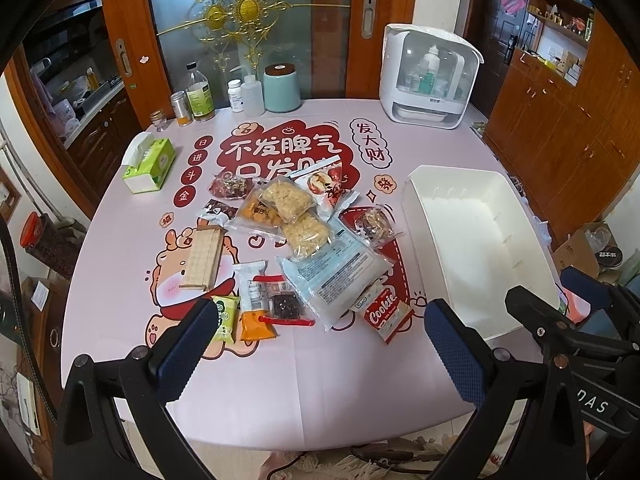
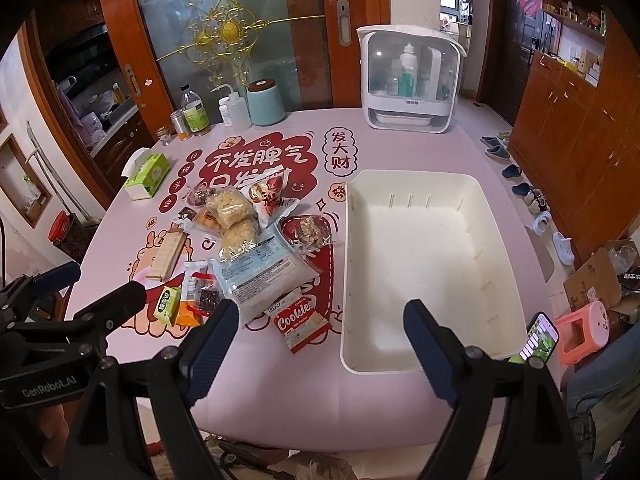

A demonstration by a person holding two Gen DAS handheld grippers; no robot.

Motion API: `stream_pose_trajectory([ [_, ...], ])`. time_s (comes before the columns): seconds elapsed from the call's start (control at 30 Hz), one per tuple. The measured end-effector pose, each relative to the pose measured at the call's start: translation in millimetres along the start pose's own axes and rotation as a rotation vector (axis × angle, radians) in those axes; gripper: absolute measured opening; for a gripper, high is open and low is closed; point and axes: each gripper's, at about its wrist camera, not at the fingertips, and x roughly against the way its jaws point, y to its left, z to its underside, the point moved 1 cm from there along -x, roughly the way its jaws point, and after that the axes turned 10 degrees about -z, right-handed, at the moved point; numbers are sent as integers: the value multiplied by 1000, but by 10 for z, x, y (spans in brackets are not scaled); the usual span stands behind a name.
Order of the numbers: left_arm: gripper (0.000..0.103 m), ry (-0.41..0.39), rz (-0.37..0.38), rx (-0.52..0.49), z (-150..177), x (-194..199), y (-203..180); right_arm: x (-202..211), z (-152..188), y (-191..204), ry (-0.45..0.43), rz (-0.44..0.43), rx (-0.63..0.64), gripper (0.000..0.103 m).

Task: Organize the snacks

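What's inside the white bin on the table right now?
The white bin holds no snacks; its bare floor and slotted walls show. The right tongs' fingers cover a small part of its near edge.

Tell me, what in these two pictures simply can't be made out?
- Large pale blue printed snack bag: its small print is too fine to read in either view.
- Red "Cookies" packet: its top edge lies under that bag.
- White rectangular plastic bin: in the left view the right tongs cover its near corner.
- Phone: screen too small, partly behind the tongs' frame.
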Motion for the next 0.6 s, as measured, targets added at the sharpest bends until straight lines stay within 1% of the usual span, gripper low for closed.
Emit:
stream_pose_trajectory([
  [0.17,102,-6,-12,6,90,72,1,5,15,15,3,-11,6,86],
  [0.6,102,-8,-48,49,201,162,84,30,67,91,4,-43,43,86],
])
